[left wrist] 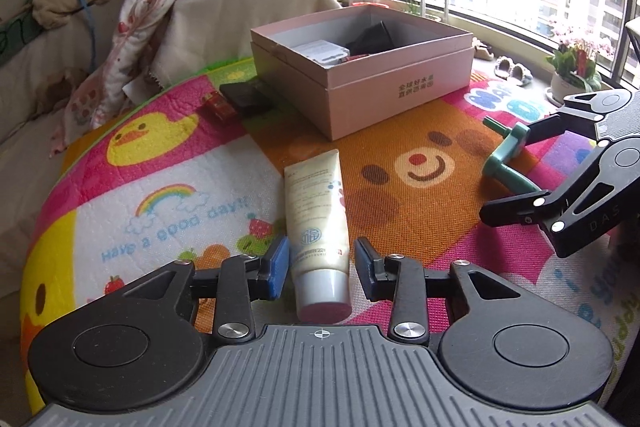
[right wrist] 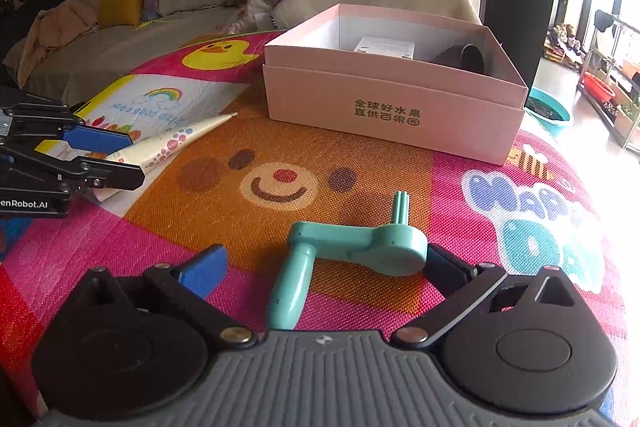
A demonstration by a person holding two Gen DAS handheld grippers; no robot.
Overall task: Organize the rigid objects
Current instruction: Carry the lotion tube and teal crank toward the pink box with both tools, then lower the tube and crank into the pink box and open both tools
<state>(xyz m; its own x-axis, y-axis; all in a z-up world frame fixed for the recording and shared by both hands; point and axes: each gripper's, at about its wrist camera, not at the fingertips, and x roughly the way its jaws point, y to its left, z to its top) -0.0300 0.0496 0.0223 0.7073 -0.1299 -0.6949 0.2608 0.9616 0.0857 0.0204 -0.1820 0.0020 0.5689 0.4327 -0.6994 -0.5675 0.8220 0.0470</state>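
Left gripper [left wrist: 322,267] low over the mat [left wrist: 168,195], blue pads [left wrist: 279,265] either side of the tube [left wrist: 318,223] near its cap end; slight gaps visible on both sides, so not pinching, jaws partly spread. Tube flat on the mat's orange bear panel, cap toward the gripper, crimped end pointing at the box [left wrist: 384,83].

Right gripper [right wrist: 324,267] spread wide around the crank [right wrist: 352,243]; right pad touching or nearly touching the round hub, cannot tell which, left pad [right wrist: 204,269] well clear. Crank flat on the mat, handle toward the gripper, short stem pointing at the box.

Box open, toward the mat's far edge, with a dark cup [right wrist: 468,61] and a white card [right wrist: 384,47] inside. Beside the box's left corner, near the mat's edge, a flat black item [left wrist: 246,97] and a small red one [left wrist: 218,105].
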